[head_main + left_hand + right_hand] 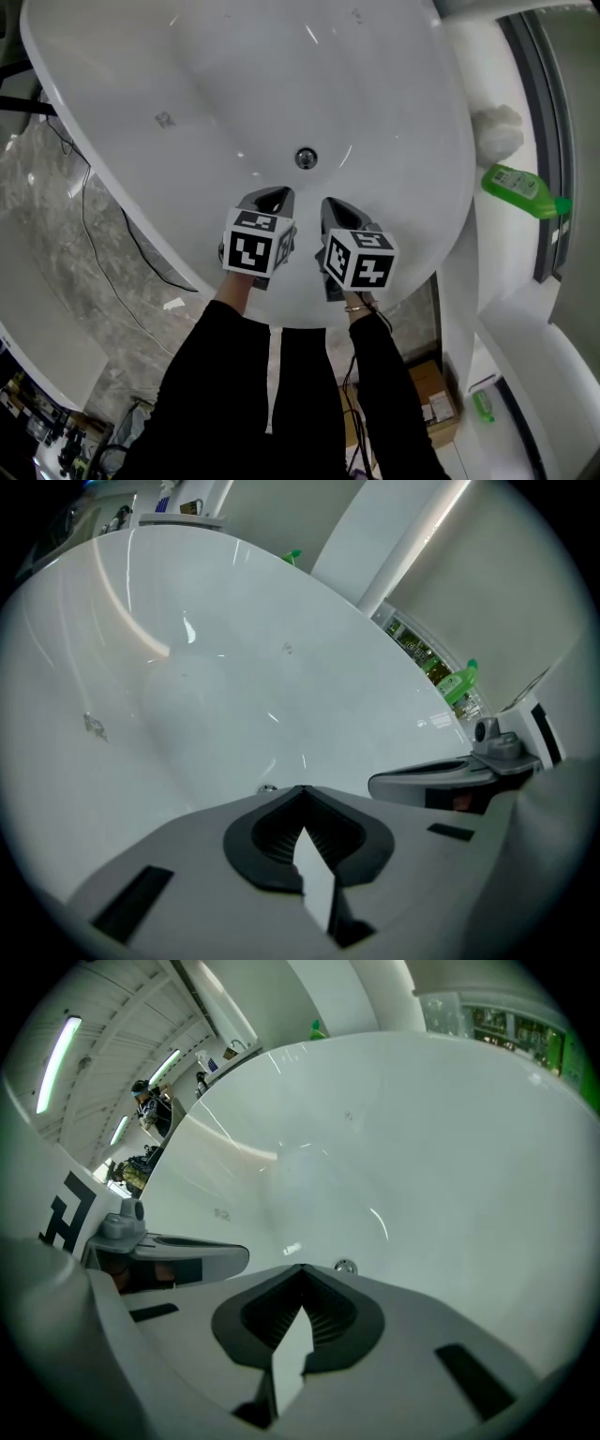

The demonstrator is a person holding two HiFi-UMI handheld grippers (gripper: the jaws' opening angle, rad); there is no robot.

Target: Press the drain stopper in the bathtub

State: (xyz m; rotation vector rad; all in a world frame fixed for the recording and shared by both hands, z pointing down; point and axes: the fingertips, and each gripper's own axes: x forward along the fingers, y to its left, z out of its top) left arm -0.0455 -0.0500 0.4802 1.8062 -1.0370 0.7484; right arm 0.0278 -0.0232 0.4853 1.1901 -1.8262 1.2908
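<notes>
A round chrome drain stopper (pixel 306 157) sits in the floor of the white bathtub (pixel 187 66). My left gripper (pixel 272 199) and right gripper (pixel 330 208) hover side by side above the tub's near end, short of the stopper, both shut and holding nothing. In the left gripper view the stopper (pixel 269 787) peeks just past the shut tips of the left gripper (pixel 300 788), with the right gripper's body to the right. In the right gripper view the stopper (pixel 346 1267) lies slightly right of the right gripper (pixel 302 1267) tips.
A green bottle (pixel 518 188) lies on the white ledge to the tub's right, beside a white crumpled thing (pixel 499 129). Black cables (pixel 103 253) run over the marble floor at the left. A cardboard box (pixel 429 389) stands on the floor below the tub.
</notes>
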